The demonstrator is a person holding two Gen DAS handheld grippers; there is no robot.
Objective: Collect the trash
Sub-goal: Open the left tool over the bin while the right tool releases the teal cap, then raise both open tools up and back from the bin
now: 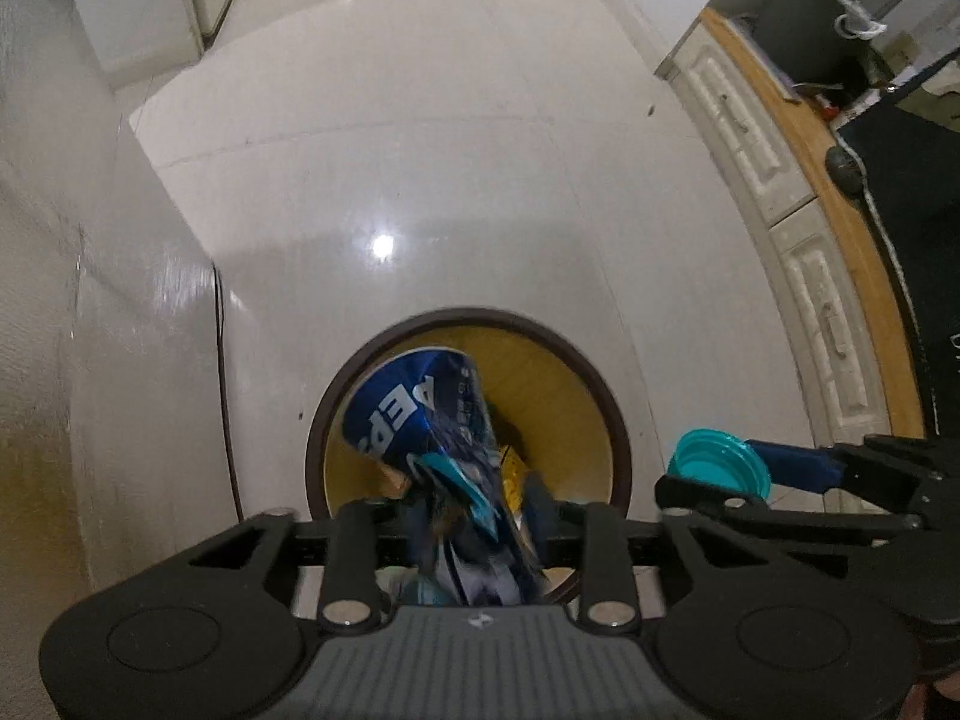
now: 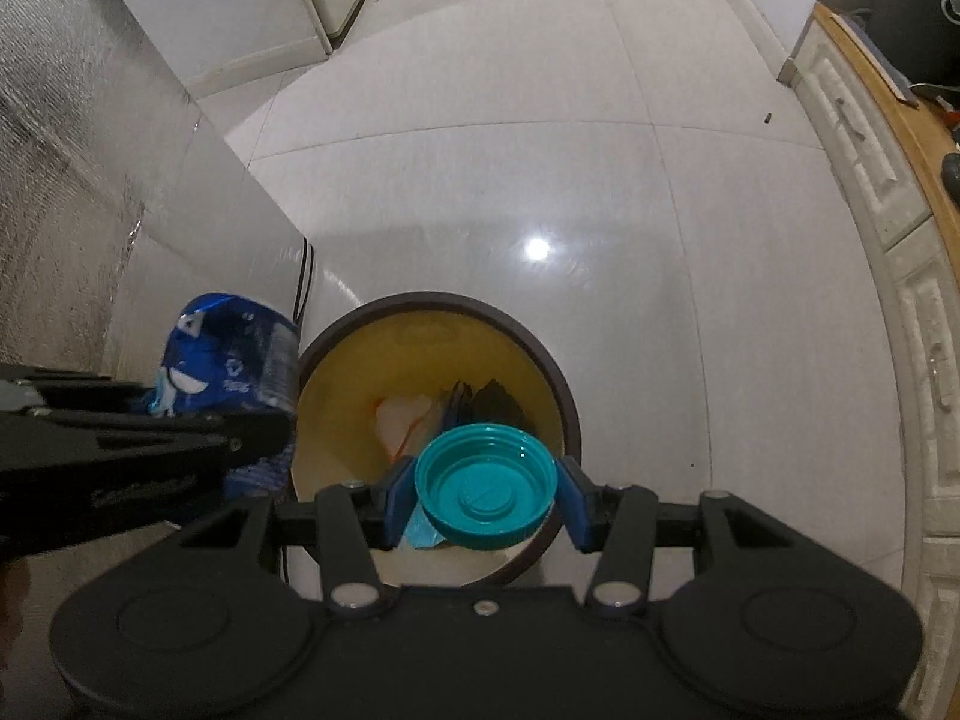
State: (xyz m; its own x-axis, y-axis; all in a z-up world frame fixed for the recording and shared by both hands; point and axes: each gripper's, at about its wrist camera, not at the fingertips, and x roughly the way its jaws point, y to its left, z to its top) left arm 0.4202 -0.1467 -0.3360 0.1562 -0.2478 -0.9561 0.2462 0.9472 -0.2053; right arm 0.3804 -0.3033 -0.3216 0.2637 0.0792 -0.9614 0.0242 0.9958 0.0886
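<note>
Holding both grippers over the round bin [image 2: 555,384], I judge the job nearly done: my right gripper [image 2: 483,501] clamps one teal lid [image 2: 480,492], my left gripper [image 1: 474,528] has one blue wrapper [image 1: 420,414] between its jaws, though whether it grips I cannot tell. Both remain undropped. Deeper in the bin lie a few scraps

Dim fisheye views, lamp glare on glossy floor [image 1: 382,246], blurred wrapper [image 1: 456,480].
</note>
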